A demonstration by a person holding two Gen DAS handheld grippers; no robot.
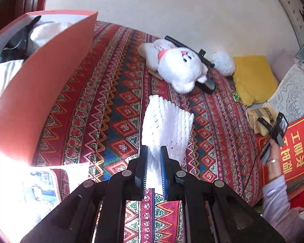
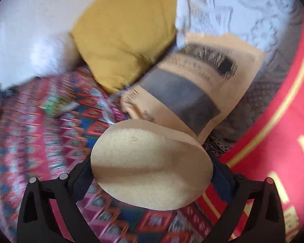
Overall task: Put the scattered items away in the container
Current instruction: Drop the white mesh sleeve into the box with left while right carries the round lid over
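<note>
Grippers are both busy at this moment. The left gripper (image 1: 154,151) points down at a slant toward the patterned bedspread (image 1: 115,109), and its two fingers are clenched on a white foam net sleeve (image 1: 168,121), which stands up and fans out just ahead of the fingertips. To the left of this gripper and a little ahead stands the orange container (image 1: 44,85), its near wall raised; dark and white cloth already lies inside it. Farther ahead and slightly right of the gripper, a white plush toy (image 1: 178,64) lies on the bedspread, partly over a black object that cannot be identified. A yellow cushion (image 1: 253,77) sits to the right of the toy, near the wall.

The right gripper (image 2: 152,168) also tilts downward, and its fingers stand wide apart, one on each side of a round tan sponge (image 2: 150,166) that fills the gap between them, its edges meeting both fingers. Just beyond the sponge lies a tan paper bag (image 2: 192,85) with a dark band, and a red banner (image 2: 273,121) is to the right. This view is blurred. From the left camera, a hand (image 1: 273,162) with a ring and a pale sleeve is seen at the far right.
</note>
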